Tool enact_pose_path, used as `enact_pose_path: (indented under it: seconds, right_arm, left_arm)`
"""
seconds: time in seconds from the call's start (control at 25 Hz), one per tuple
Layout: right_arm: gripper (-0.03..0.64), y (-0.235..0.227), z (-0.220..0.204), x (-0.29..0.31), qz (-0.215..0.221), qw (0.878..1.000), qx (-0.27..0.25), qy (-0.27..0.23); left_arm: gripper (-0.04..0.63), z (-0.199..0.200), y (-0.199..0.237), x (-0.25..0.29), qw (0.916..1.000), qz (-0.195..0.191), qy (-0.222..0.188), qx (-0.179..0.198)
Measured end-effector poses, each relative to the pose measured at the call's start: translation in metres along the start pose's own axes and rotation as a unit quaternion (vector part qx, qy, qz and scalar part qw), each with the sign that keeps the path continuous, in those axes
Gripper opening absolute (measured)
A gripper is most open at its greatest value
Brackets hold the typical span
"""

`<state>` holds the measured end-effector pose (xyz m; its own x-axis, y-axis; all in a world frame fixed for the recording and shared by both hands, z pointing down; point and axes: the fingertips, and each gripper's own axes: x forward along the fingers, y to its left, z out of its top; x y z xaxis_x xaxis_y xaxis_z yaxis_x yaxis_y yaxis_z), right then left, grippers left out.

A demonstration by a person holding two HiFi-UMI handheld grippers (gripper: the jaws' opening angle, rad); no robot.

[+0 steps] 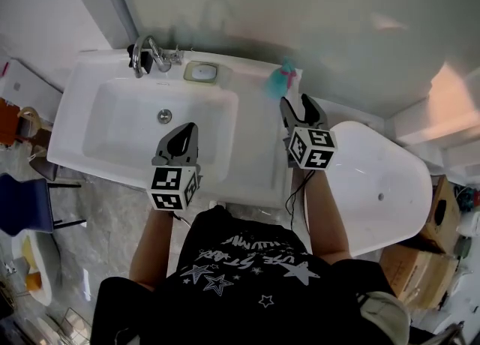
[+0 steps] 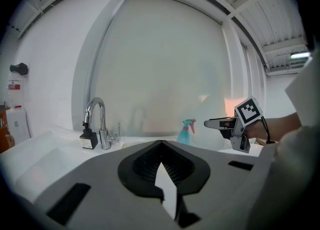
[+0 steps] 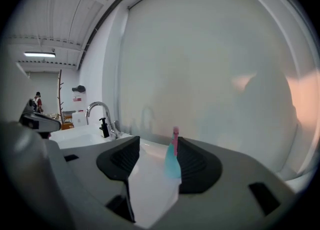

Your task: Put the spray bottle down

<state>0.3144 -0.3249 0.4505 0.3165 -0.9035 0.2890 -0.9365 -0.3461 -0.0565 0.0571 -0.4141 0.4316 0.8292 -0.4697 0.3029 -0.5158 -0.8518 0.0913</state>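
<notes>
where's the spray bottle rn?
Head view: spray bottle stands on the sink's back right corner, just beyond the open right gripper, not held.

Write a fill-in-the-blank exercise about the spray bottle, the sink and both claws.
1. The spray bottle stands on the sink at its back ____ corner.
2. The right claw holds nothing, and its jaws are ____.
3. The left claw is over the sink with its jaws ____.
4. The bottle's body is teal and its top is ____.

Missing words: right; open; shut; pink
</notes>
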Motion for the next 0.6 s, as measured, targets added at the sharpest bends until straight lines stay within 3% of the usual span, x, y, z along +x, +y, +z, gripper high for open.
enact_pose_path:
  seconds: [0.6]
  right_arm:
    - [0.020,0.009,-0.017,-0.127,0.057,0.998,0.018,-0.027]
  left_arm:
    - [0.015,-0.036,-0.093,-0.108,0.9985,0.053,-0.014,-0.009]
